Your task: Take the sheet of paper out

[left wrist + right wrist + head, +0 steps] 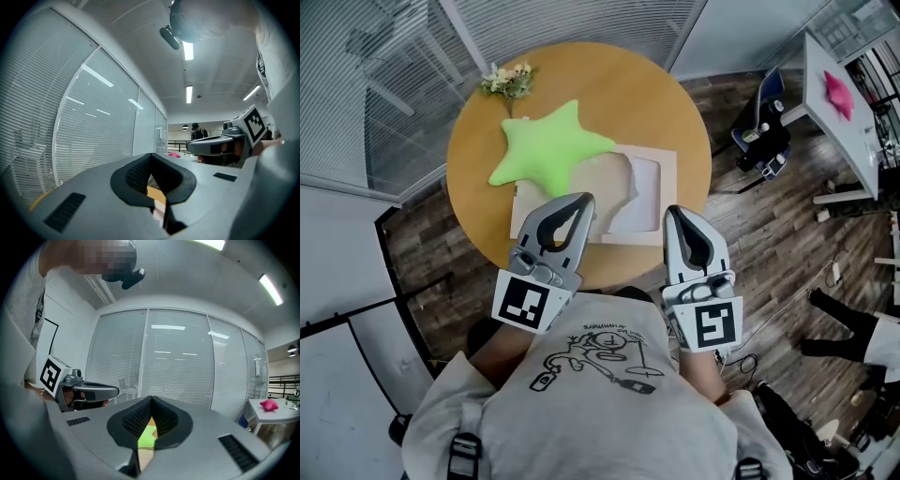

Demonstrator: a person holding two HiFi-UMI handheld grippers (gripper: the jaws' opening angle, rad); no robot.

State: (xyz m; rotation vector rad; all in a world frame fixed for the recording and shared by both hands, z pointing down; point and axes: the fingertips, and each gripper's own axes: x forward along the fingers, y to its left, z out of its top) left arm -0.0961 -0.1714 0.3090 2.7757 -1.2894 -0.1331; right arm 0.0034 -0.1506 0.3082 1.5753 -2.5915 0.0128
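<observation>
Hovering at the near edge: the left gripper (582,201) and the right gripper (672,212) are held side by side, a little apart, both pointing level across the round wooden counter (478,169).
Left fingers: the fingers (136,176) are pressed together at the tips and pinch nothing. Only the counter top shows through the gap behind them.
Right fingers: the fingers (136,420) are also pressed together and pinch nothing. A strip of green and tan shows through the gap.
Sheet of paper: the white sheet of paper (642,192) lies inside a flat tan envelope (664,161) near the middle of the counter, toward its right edge. It shows through the opened face of the envelope.
Envelope: it lies flat, and its near side falls just under both gripper tips in the head view.
In the way: a green star cushion (548,145) rests on the far left corner of the envelope and covers that part. It does not reach the exposed sheet.
Far edge: a small bunch of flowers (508,80) lies at the far left edge of the counter, just beyond the cushion.
Around the counter: a wall of glass with blinds (384,84) runs along the far and left sides.
Right of the counter: a blue chair (769,112) and a white desk (844,122) carrying a pink thing (838,94) stand well apart from it on the plank floor.
Other person: someone stands far off in the left gripper view (198,131).
</observation>
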